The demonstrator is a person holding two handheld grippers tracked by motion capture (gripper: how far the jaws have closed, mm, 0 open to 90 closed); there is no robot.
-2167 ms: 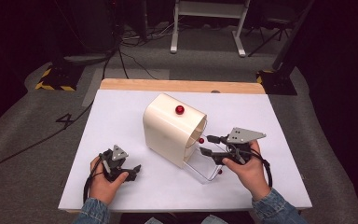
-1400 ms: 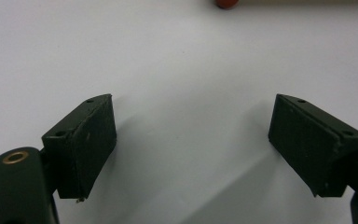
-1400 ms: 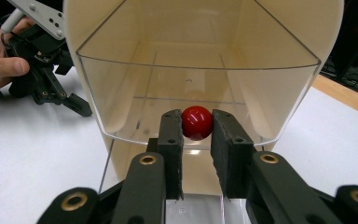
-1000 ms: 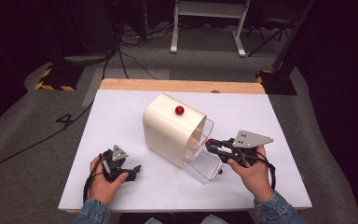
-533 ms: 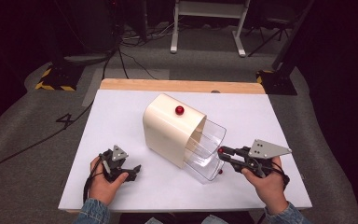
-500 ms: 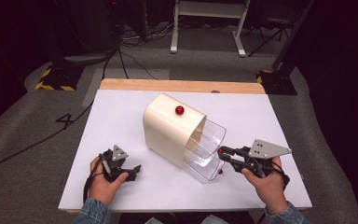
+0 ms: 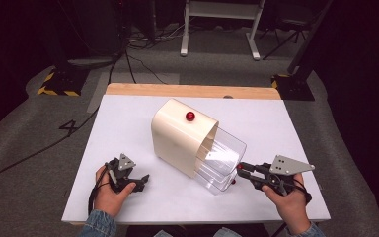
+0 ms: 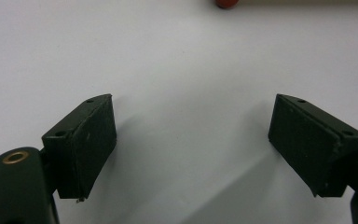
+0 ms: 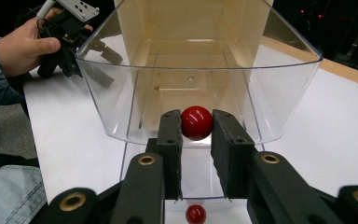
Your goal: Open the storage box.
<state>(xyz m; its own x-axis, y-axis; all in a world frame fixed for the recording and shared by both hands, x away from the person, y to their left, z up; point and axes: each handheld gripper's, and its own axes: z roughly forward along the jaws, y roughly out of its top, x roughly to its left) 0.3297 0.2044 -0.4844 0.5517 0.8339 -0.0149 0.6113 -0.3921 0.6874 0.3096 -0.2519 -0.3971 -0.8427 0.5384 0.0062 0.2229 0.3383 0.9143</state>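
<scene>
Right gripper view: right gripper (image 9: 196, 128) clamps the red knob (image 9: 196, 122) of the clear drawer (image 9: 121, 100), part-out at the housing's (image 7: 177, 138) near right. Left gripper (image 7: 128, 177) idle, jaws apart. Risk: a skewed pull slips the round knob free.

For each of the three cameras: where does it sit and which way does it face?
High view: above the person's side, looking forward and down at the table; both hands show.
Left gripper view: on the left gripper, facing bare tabletop between open fingers.
Right gripper view: on the right gripper, facing the clear drawer, fingers clamping its red knob.
Shared: high and right gripper views both show the drawer.
</scene>
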